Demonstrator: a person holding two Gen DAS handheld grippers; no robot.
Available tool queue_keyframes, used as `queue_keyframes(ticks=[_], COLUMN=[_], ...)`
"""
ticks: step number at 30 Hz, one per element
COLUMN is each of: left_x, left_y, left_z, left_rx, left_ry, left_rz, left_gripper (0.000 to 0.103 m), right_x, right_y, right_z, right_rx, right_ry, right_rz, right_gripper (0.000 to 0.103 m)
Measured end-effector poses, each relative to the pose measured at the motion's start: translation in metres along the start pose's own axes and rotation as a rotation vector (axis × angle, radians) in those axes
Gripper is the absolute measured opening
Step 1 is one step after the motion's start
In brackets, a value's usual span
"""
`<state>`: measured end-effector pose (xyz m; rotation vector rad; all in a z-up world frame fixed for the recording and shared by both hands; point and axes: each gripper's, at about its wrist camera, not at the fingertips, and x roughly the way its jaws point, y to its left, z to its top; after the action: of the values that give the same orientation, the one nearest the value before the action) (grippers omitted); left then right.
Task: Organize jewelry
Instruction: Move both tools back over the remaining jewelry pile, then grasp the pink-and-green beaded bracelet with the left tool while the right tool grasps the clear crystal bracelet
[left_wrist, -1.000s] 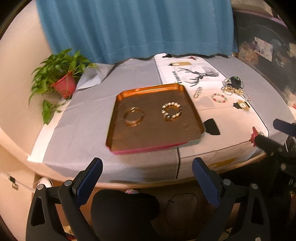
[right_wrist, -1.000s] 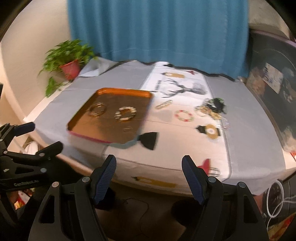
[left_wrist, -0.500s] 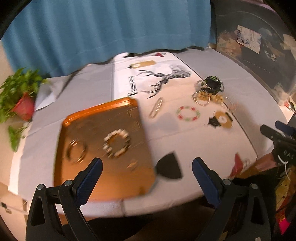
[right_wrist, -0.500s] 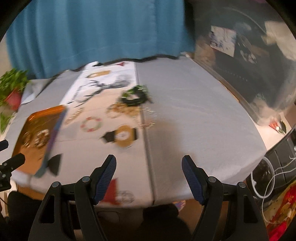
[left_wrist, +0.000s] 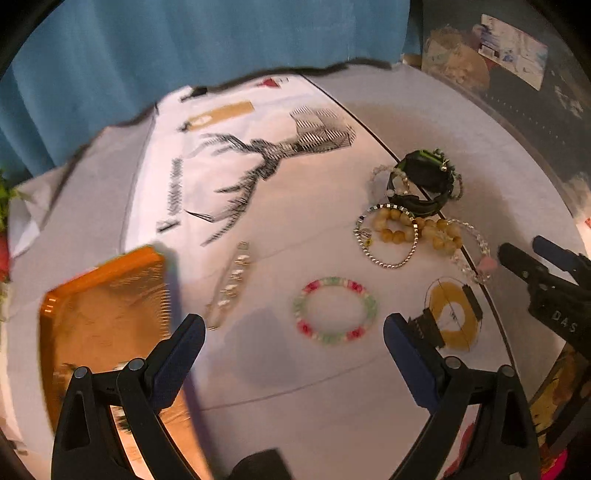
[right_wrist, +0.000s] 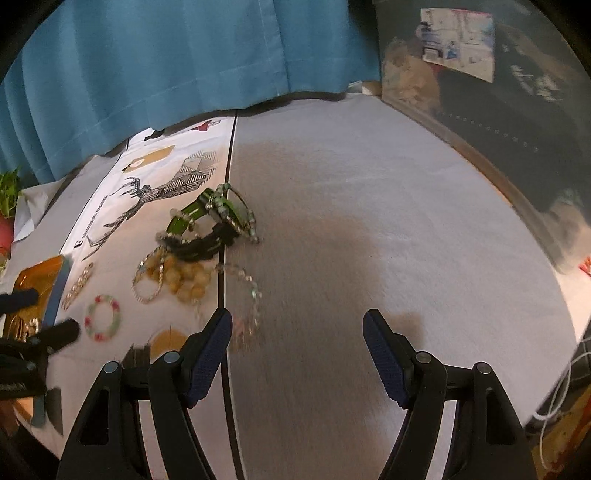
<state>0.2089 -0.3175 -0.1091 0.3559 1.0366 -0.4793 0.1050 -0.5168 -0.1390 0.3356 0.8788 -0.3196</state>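
Note:
My left gripper (left_wrist: 293, 341) is open and empty, just above a pink-and-green bead bracelet (left_wrist: 335, 310) on the white cloth. Left of it lies a pale link bracelet (left_wrist: 231, 284). Beyond it is a heap: a silver chain bracelet (left_wrist: 388, 236), amber beads (left_wrist: 437, 230), a clear bead strand (left_wrist: 476, 251) and a black-and-green bracelet (left_wrist: 421, 181). The orange tray (left_wrist: 99, 317) is at the left. My right gripper (right_wrist: 297, 338) is open and empty over bare grey cloth, right of the same heap (right_wrist: 192, 254); the bead bracelet (right_wrist: 102, 317) lies left.
A round table carries a grey cloth (right_wrist: 388, 240) and a white deer-print cloth (left_wrist: 240, 166). A blue curtain (right_wrist: 166, 66) hangs behind. A yellow printed tag (left_wrist: 452, 314) lies by the left gripper. Dark clutter (right_wrist: 517, 110) stands at the right. White cables (right_wrist: 561, 387) hang off the table's right edge.
Both grippers moved forward and rightward over the table. The left one went from the tray toward the bead bracelet. The right one swung over the grey cloth. Both stayed open.

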Motion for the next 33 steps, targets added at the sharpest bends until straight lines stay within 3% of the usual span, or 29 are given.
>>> queue_keyframes(ticks=[5, 10, 13, 14, 15, 16, 17, 18, 20, 23, 33], left_x=[0.029, 0.033, 0.031, 0.028, 0.024, 0.02, 0.017, 0.017, 0.015, 0.004, -0.063], left_y=[-0.004, 0.002, -0.001, -0.003, -0.006, -0.008, -0.011, -0.01, -0.005, 0.003, 0.007], left_z=[0.002, -0.003, -0.004, -0.005, -0.007, -0.007, -0.006, -0.005, -0.006, -0.01, -0.031], left_rx=[-0.005, -0.057, -0.052, -0.041, -0.03, -0.014, 0.004, 0.002, -0.034, -0.066, -0.06], left_ry=[0.065, 0.061, 0.039, 0.018, 0.002, -0.01, -0.002, 0.013, 0.035, 0.02, -0.078], left_rz=[-0.001, -0.036, -0.042, -0.048, -0.055, -0.065, -0.086, -0.102, -0.124, -0.161, -0.21], left_gripper=[0.096, 0.098, 0.09, 0.075, 0.05, 0.035, 0.015, 0.011, 0.01, 0.0, 0.0], right_x=[0.031, 0.029, 0.025, 0.024, 0.022, 0.02, 0.019, 0.019, 0.015, 0.005, -0.063], right_y=[0.012, 0.008, 0.01, 0.013, 0.018, 0.025, 0.031, 0.035, 0.033, 0.023, 0.014], right_z=[0.006, -0.004, -0.008, -0.008, -0.01, -0.011, -0.013, -0.014, -0.015, -0.018, -0.019], right_rx=[-0.083, -0.093, -0.108, -0.123, -0.153, -0.187, -0.214, -0.232, -0.207, -0.135, -0.085], right_ry=[0.035, -0.028, -0.043, -0.048, -0.055, -0.059, -0.06, -0.06, -0.041, -0.023, -0.11], right_rz=[-0.039, -0.029, -0.025, -0.009, 0.012, 0.03, 0.018, 0.001, 0.018, 0.065, 0.096], right_gripper=[0.077, 0.08, 0.072, 0.055, 0.027, 0.012, 0.008, 0.008, 0.008, 0.008, 0.008])
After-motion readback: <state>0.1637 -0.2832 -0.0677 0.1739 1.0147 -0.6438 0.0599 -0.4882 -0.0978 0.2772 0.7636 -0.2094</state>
